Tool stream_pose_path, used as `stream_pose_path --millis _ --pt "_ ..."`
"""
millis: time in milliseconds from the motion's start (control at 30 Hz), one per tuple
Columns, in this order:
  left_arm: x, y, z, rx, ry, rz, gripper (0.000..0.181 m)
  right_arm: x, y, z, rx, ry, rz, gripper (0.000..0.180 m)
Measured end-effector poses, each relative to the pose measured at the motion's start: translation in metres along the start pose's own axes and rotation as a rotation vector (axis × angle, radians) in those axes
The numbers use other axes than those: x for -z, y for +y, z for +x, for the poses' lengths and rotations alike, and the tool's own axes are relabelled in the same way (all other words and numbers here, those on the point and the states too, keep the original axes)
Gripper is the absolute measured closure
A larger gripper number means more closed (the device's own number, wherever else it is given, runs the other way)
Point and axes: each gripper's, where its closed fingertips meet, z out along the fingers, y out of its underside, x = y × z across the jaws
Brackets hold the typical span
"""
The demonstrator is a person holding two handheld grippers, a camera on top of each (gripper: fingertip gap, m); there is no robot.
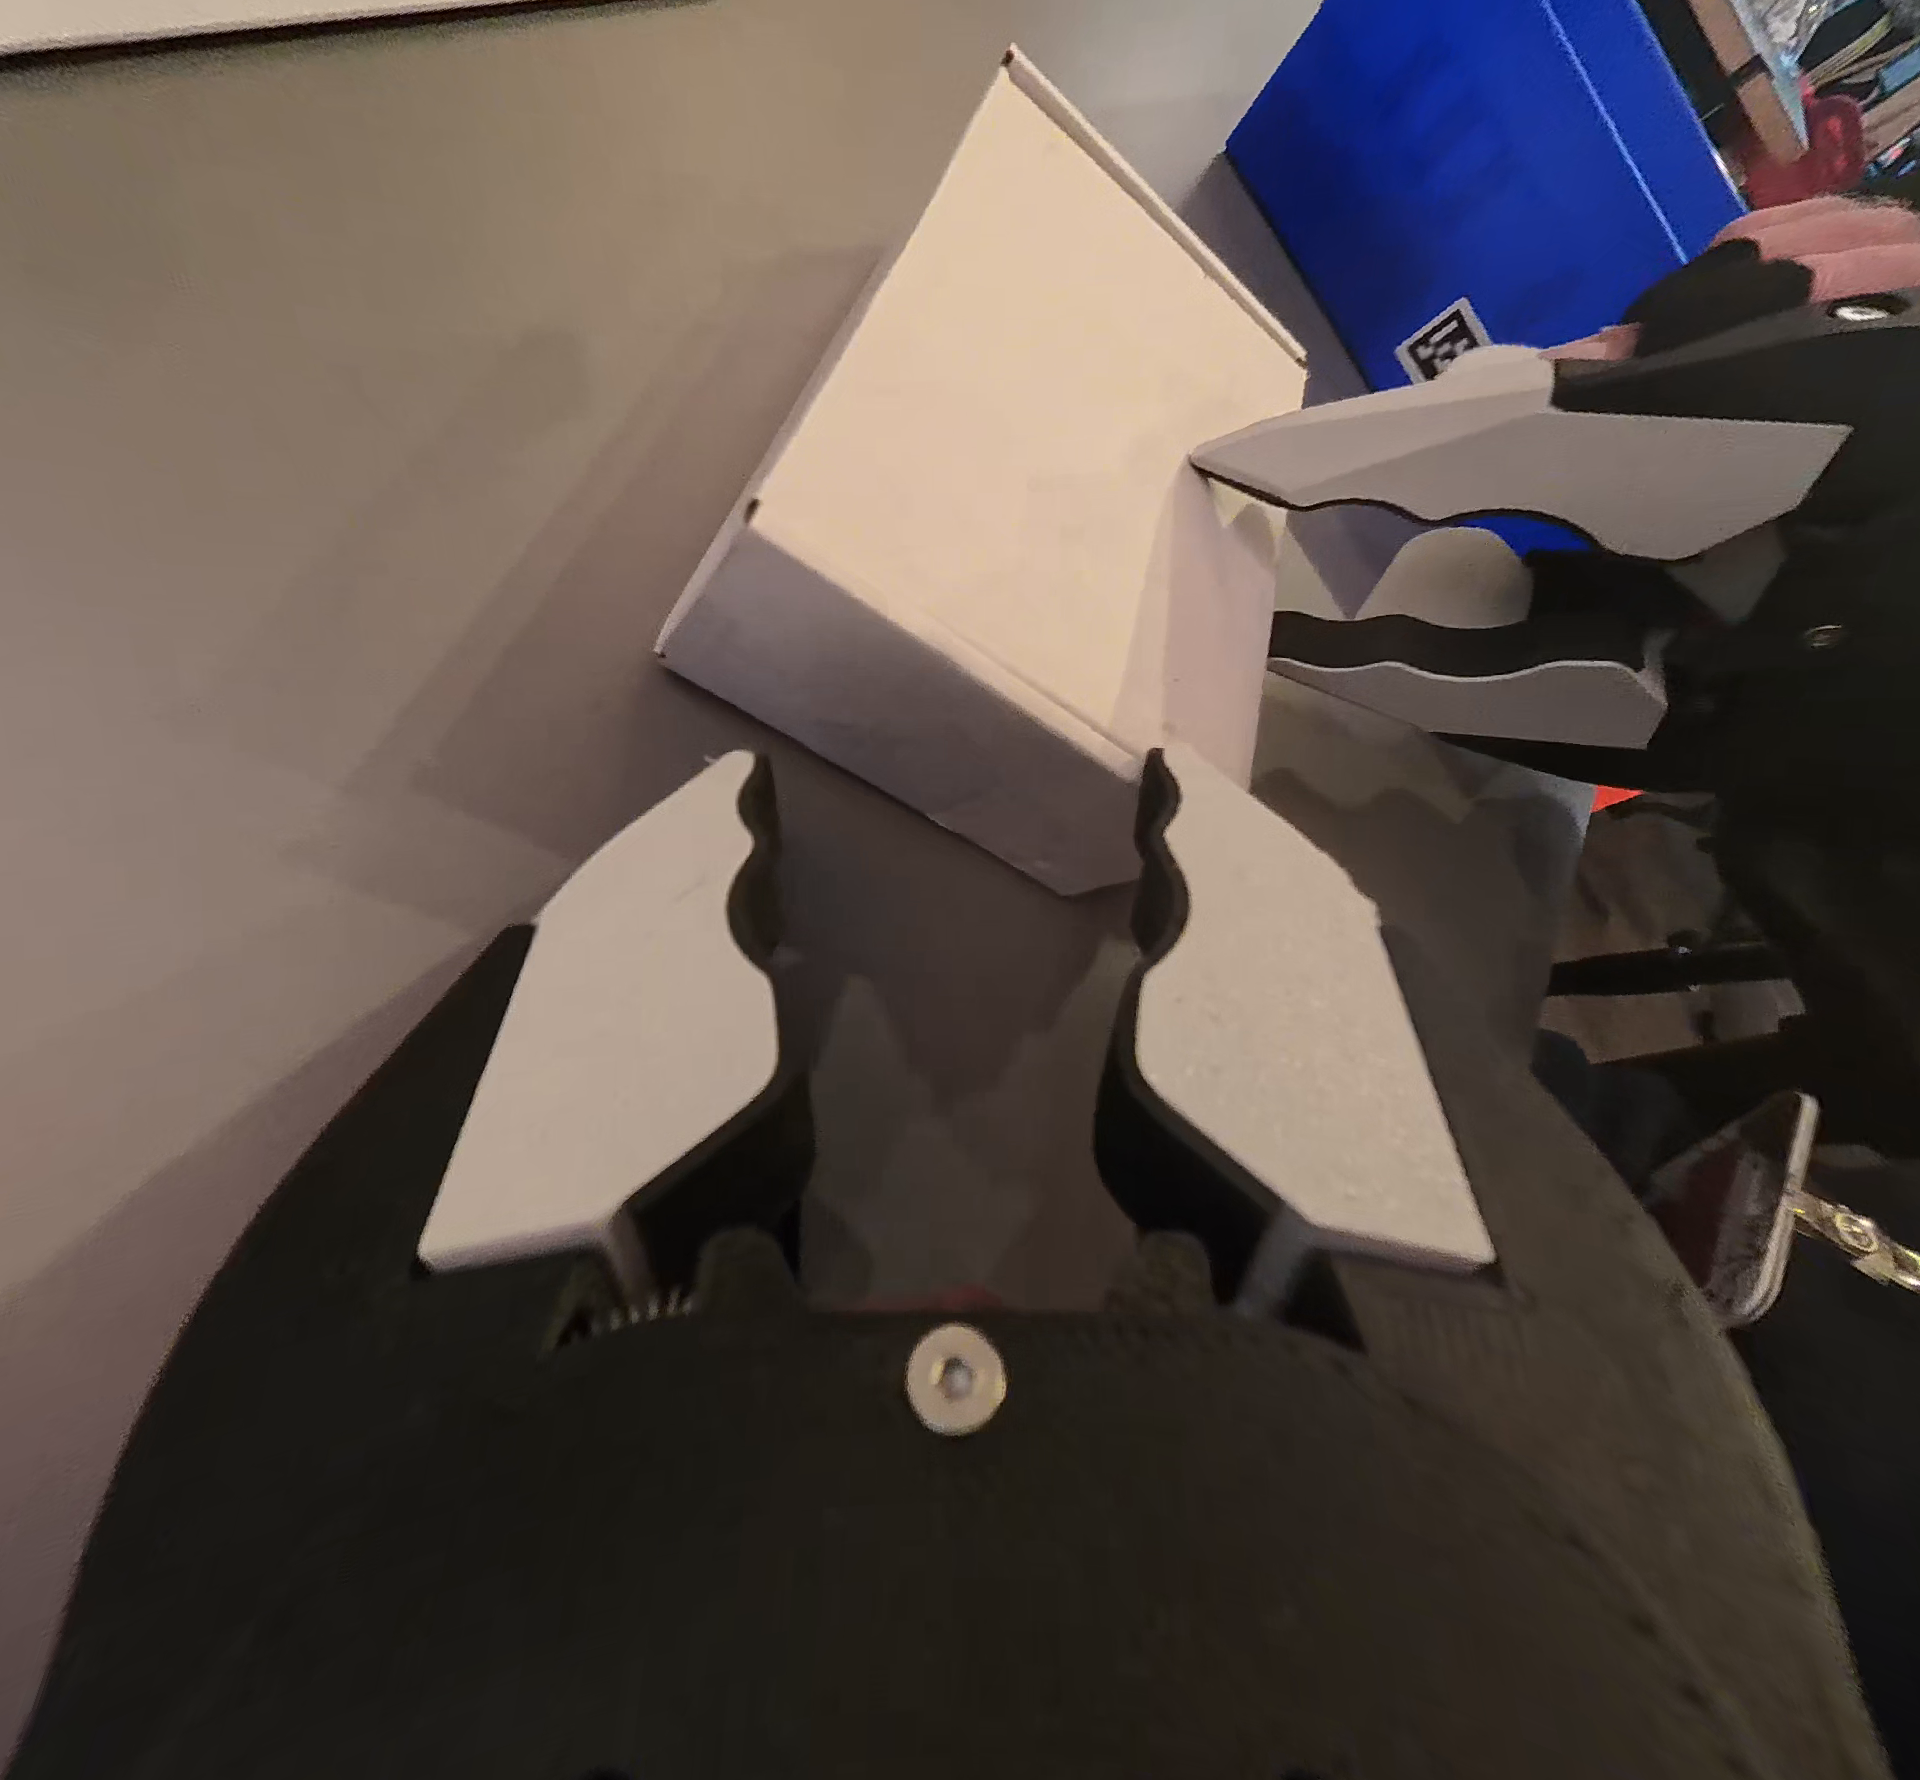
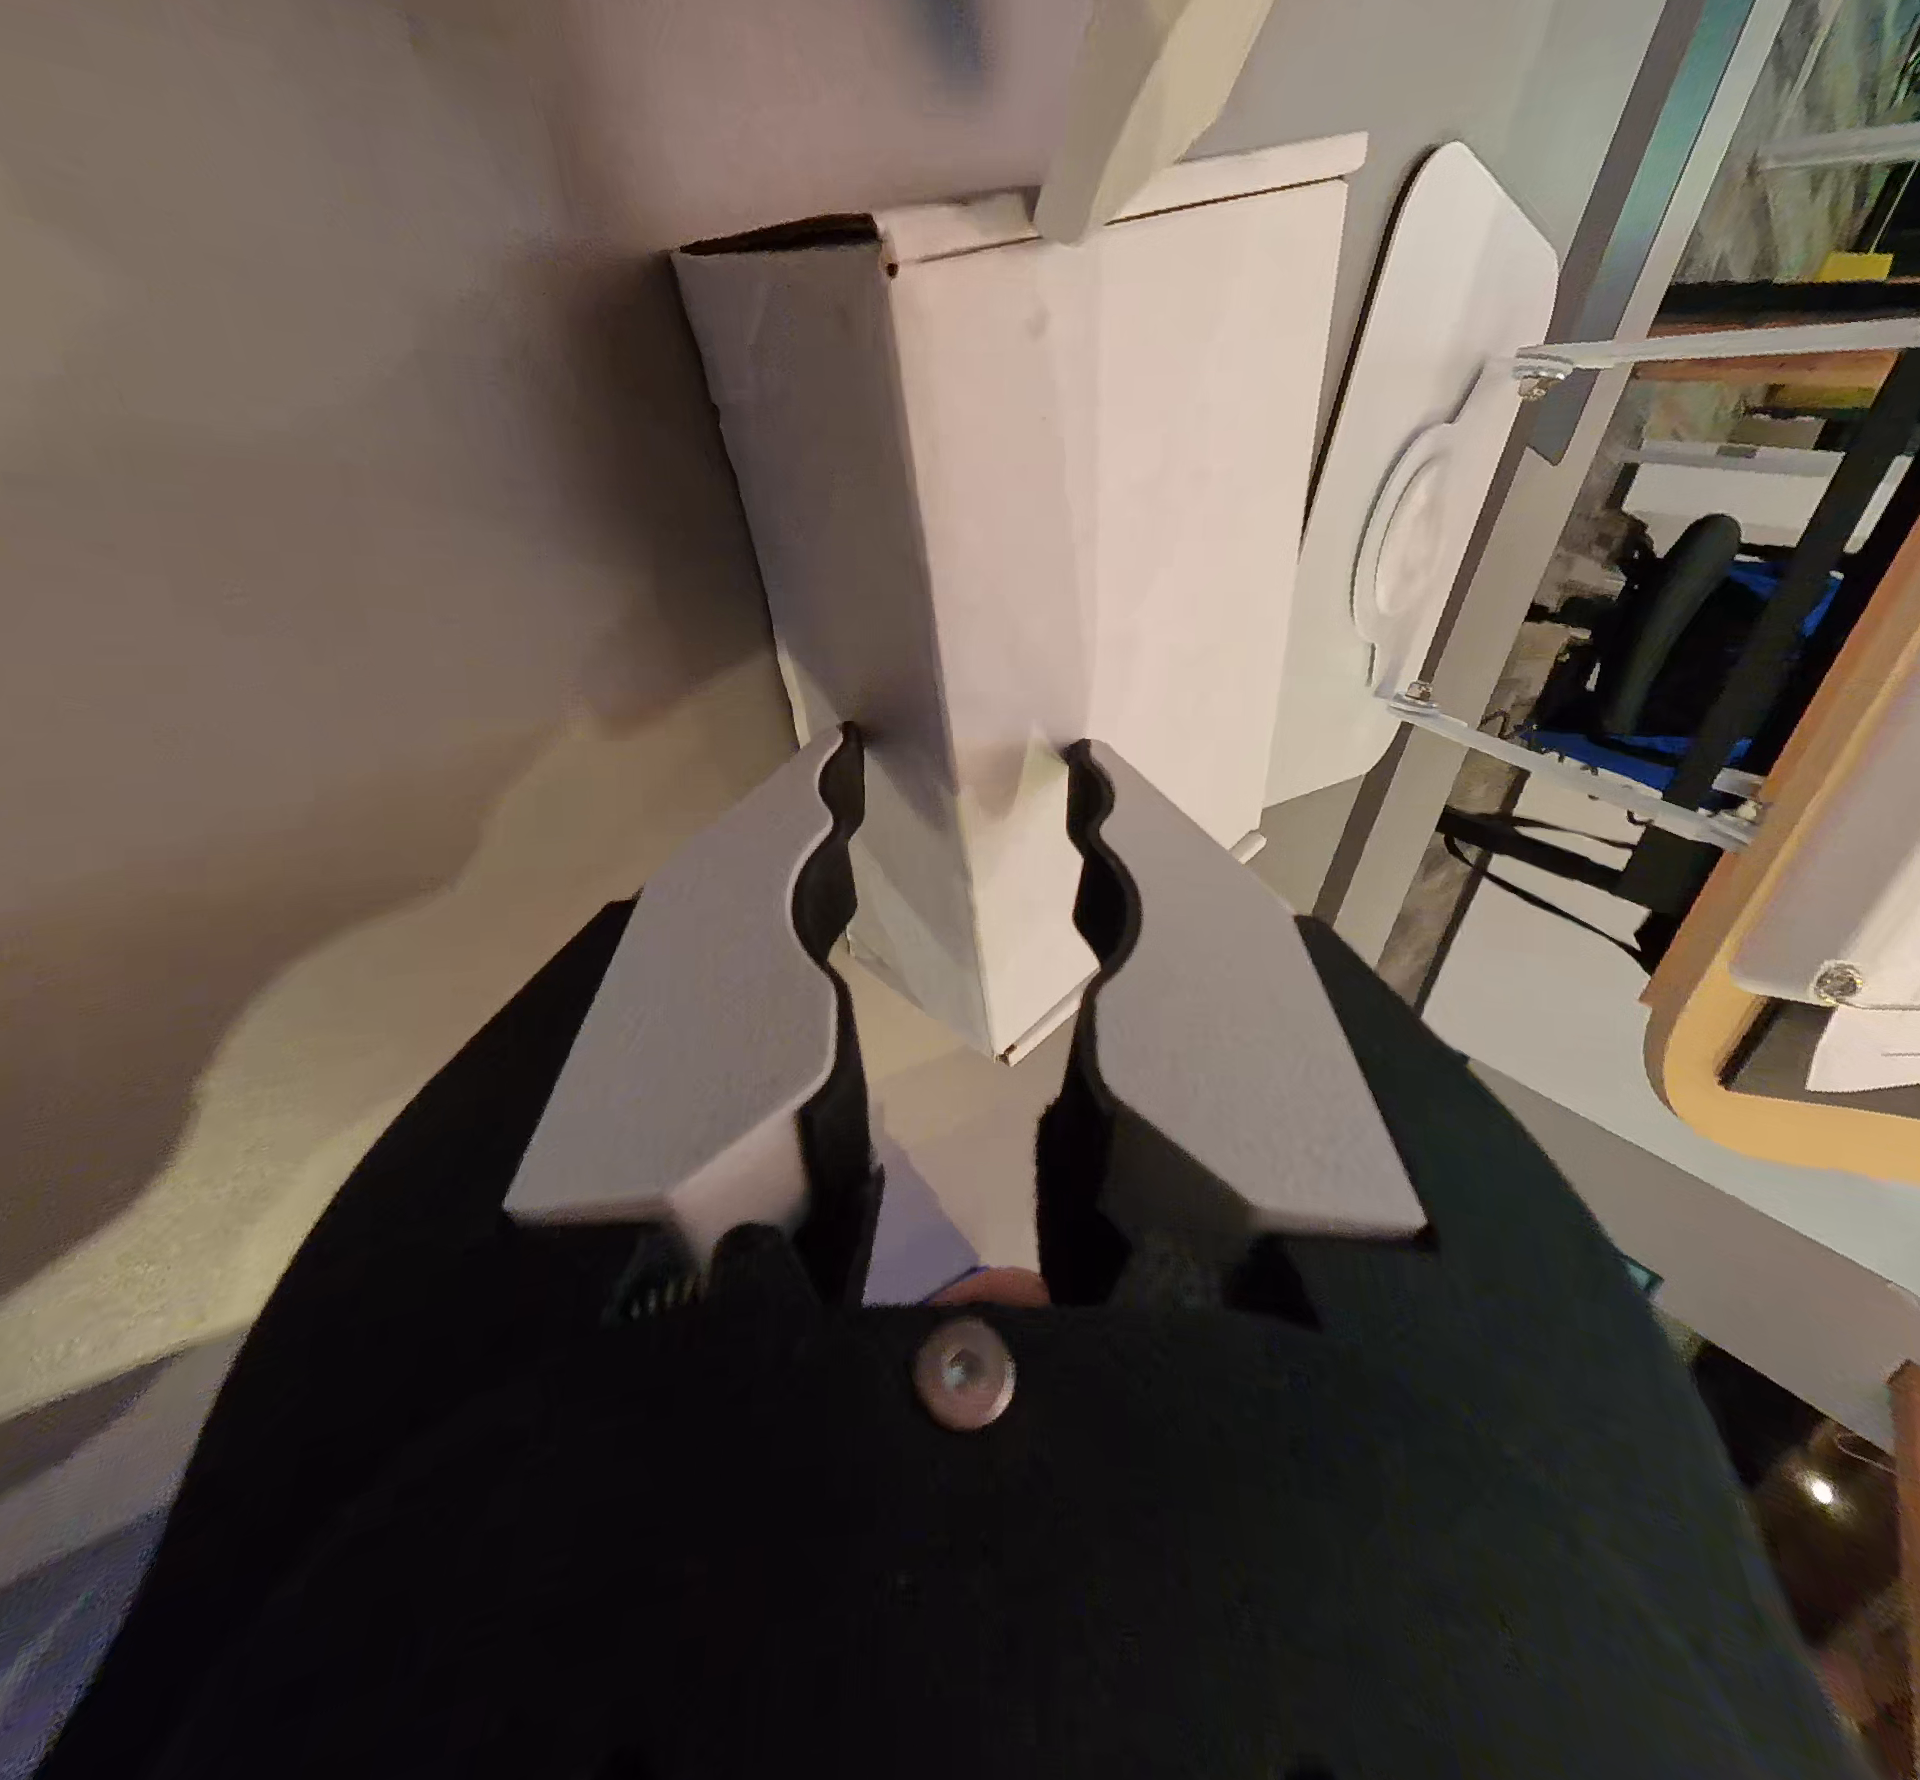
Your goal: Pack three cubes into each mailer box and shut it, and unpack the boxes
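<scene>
**Closed white box at the table's edge**

White mailer box (image 1: 997, 483) lying shut on grey table (image 1: 312, 483) by its right edge. Left gripper (image 1: 951, 774) wide, empty. Right gripper (image 2: 961, 743) gaping around box corner. Blue bin (image 1: 1475, 172) in left wrist view only.

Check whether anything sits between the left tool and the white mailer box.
Nothing visible does. The open left tool faces the closed white cardboard mailer box directly, with only bare grey table between. The right tool straddles the box's right corner.
</scene>
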Motion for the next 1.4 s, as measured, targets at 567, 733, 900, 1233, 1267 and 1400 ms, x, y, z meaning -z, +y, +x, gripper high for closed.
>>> stream_pose_path --millis 567,733,900,1233,1267,1400 --pt "-0.023 -0.072 -0.042 -0.343 -0.239 -0.209 0.126 -0.007 0.008 -0.005 0.046 0.101 -0.009 0.118" --pt "-0.033 -0.076 -0.047 -0.27 -0.152 -0.203 0.138 -0.008 0.008 0.0 0.037 0.152 -0.001 0.105" --pt "-0.038 -0.08 -0.048 -0.116 -0.041 -0.195 0.15 -0.015 0.012 0.014 0.048 0.214 -0.067 0.099" --pt "-0.027 -0.077 -0.047 -0.1 -0.049 -0.159 0.135 -0.015 0.013 0.03 0.043 0.203 -0.063 0.119" --pt "-0.021 -0.074 -0.041 -0.088 -0.04 -0.127 0.131 -0.015 0.014 0.03 0.034 0.2 -0.062 0.119" --pt "-0.006 -0.055 -0.021 -0.041 -0.031 -0.002 0.128 -0.015 0.012 0.027 0.036 0.212 -0.057 0.119"
